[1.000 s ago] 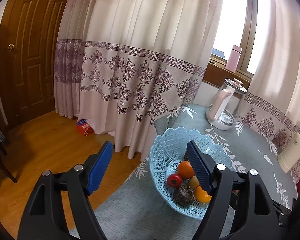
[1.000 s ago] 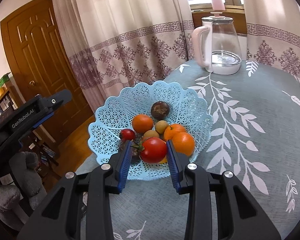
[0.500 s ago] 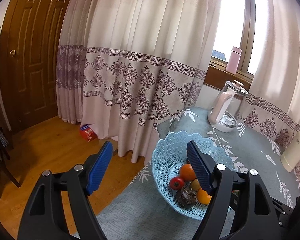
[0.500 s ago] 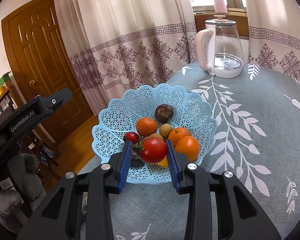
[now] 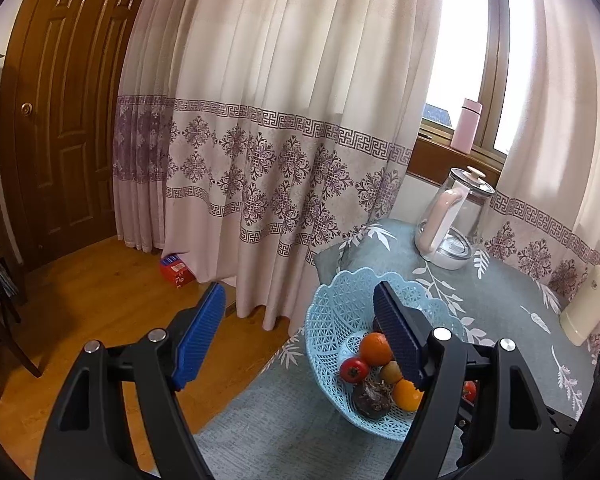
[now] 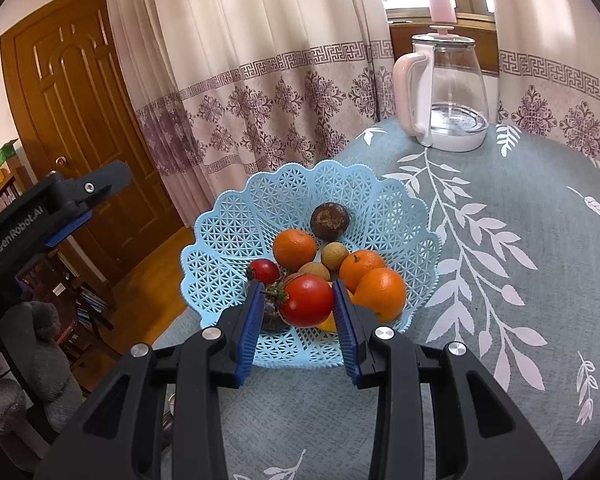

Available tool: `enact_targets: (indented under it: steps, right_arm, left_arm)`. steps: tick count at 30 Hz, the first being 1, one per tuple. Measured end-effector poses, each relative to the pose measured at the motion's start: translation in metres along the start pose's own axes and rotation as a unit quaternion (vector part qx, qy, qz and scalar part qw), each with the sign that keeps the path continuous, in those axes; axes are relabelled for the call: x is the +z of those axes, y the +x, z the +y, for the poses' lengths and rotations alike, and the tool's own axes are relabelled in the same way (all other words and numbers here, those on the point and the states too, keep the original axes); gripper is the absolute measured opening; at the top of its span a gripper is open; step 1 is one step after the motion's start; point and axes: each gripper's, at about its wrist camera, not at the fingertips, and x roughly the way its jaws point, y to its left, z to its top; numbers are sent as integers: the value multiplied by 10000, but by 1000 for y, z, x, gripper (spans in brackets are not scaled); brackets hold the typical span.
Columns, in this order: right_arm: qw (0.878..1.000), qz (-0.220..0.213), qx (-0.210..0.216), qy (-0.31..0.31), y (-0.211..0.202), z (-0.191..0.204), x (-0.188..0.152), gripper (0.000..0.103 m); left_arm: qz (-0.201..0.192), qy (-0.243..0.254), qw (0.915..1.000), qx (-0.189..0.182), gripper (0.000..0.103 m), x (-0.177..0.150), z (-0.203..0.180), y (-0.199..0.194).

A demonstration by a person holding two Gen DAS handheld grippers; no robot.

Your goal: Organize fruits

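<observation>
My right gripper (image 6: 296, 300) is shut on a large red tomato (image 6: 307, 300), held over the near rim of a light blue lattice basket (image 6: 228, 220). In the basket lie oranges (image 6: 294, 249), a small red tomato (image 6: 265, 271), two small tan fruits (image 6: 333, 255) and a dark brown fruit (image 6: 329, 215). My left gripper (image 5: 300, 320) is open and holds nothing, raised left of the basket (image 5: 332, 308), whose fruit (image 5: 375, 348) shows partly behind its right finger. The left gripper's body (image 6: 56, 208) appears at the left of the right wrist view.
A glass kettle with a pink handle (image 6: 444, 96) stands at the back of the grey leaf-patterned tablecloth (image 6: 520, 280). Curtains (image 5: 280, 140) hang behind the table. A cream box (image 5: 588, 304) sits at the table's right. A wooden door (image 5: 68, 100) and floor lie left.
Both grippers have drawn back and risen slightly, so the basket sits a little farther off. The right gripper still holds the tomato; the left stays open.
</observation>
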Motion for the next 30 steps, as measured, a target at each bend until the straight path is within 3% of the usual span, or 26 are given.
enact_targets:
  steps: [19, 22, 26, 30]
  right_arm:
    - [9999, 85, -88, 111, 11, -8, -4, 38]
    - [9998, 18, -125, 182, 8, -12, -4, 50]
    - [9995, -41, -259, 179, 3, -14, -4, 57]
    - [9989, -138, -422, 176, -4, -18, -4, 80]
  left_arm:
    - [28, -31, 10000, 14, 80, -1, 1, 3]
    - [25, -21, 10000, 10, 89, -2, -2, 3]
    - [23, 11, 10000, -8, 94, -2, -4, 2]
    - [19, 118, 9999, 21, 100, -4, -9, 3]
